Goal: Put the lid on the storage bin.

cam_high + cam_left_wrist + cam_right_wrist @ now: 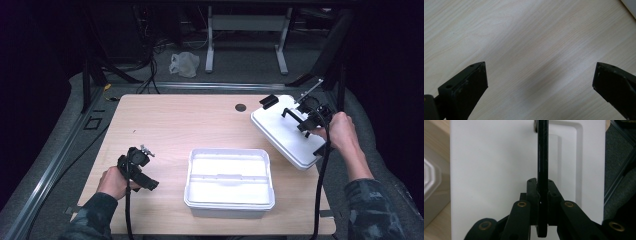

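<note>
Right gripper (300, 117) clamps lid's (280, 131) black handle (542, 157); left gripper (539, 82) open, idle. Tilted lid could slip or hit tray (230, 200).

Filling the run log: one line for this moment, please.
right gripper: shut on lid handle, white lid raised, tilted | left gripper: open over table | white tray: uncovered

The wooden table (190, 125) carries a dark round grommet hole (240, 107) near its far edge. Beyond the table, a crumpled white plastic bag (184, 64) lies on the grey floor, beside a white desk frame (247, 35). Black cables (150, 75) trail left of the bag.
</note>
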